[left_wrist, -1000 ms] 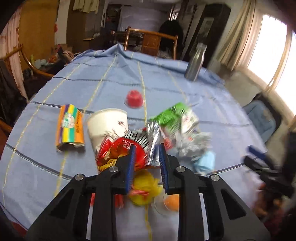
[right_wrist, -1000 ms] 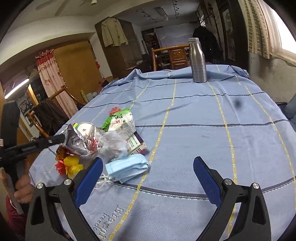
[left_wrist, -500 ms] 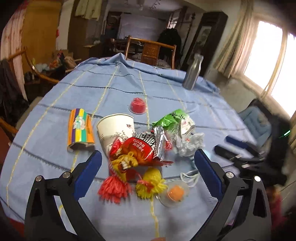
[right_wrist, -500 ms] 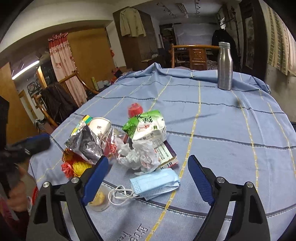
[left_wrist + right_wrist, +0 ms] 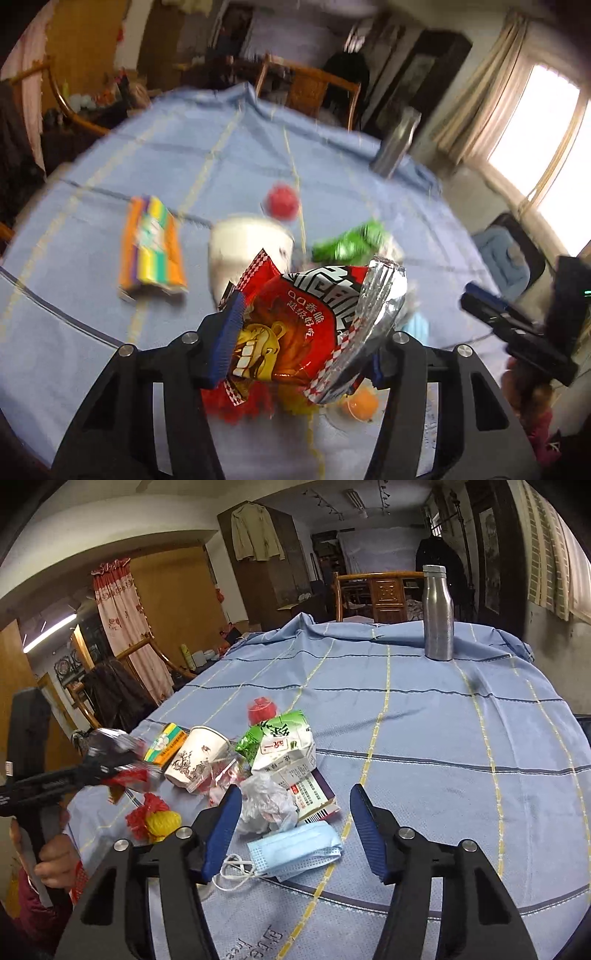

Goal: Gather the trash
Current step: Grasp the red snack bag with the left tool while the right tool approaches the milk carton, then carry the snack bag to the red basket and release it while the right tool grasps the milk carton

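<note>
While the left tool (image 5: 308,332) had been pinching the foil edge of a red snack bag (image 5: 295,325) a second before and then sprang wide, its jaws had just been closing again, and they now squeezed the crumpled bag from both sides, lifted slightly above the blue-clothed table (image 5: 424,720). Behind it, a striped carton (image 5: 151,251), a paper cup (image 5: 243,247) and a green packet (image 5: 347,243) lay where they had been. To the right, the right tool (image 5: 295,823) had also just been narrowing from a wide spread, but it stood half open over a blue face mask (image 5: 295,849), touching nothing. By my reading, one piece was secured and the mask came next.
</note>
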`<act>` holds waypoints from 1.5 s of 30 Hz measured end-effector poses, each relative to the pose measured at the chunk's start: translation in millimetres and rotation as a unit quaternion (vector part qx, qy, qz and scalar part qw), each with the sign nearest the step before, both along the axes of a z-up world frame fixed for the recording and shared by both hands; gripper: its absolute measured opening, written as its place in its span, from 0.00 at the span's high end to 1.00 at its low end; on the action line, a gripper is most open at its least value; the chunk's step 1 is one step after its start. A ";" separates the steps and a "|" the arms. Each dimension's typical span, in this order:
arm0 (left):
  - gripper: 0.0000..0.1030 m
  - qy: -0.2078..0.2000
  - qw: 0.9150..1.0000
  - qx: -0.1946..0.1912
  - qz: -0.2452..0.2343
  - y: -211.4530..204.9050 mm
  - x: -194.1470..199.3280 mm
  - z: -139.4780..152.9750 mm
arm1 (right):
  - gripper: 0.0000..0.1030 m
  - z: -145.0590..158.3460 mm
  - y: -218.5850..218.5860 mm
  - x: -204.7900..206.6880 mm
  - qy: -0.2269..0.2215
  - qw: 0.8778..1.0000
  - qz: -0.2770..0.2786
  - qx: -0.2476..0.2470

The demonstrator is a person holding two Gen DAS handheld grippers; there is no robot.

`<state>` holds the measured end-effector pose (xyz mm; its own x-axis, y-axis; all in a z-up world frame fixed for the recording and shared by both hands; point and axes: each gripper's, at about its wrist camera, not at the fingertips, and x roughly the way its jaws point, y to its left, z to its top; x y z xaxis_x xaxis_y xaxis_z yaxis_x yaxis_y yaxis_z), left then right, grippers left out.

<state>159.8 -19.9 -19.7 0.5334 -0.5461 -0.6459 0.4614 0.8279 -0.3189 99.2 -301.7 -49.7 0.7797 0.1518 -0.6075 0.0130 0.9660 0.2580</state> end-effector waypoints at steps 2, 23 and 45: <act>0.46 -0.021 1.000 -0.010 0.011 16.8 -7.6 16.2 | 0.41 1.3 0.4 4.3 0.004 1.000 0.001 -0.002; 0.46 0.007 0.954 0.021 0.299 274.9 -53.3 -9.3 | 0.45 -21.2 32.3 122.9 0.069 0.997 0.009 -0.040; 0.08 0.123 0.874 0.056 0.467 411.3 -123.3 -104.6 | 0.51 69.3 84.3 70.7 -0.070 0.997 0.030 -0.035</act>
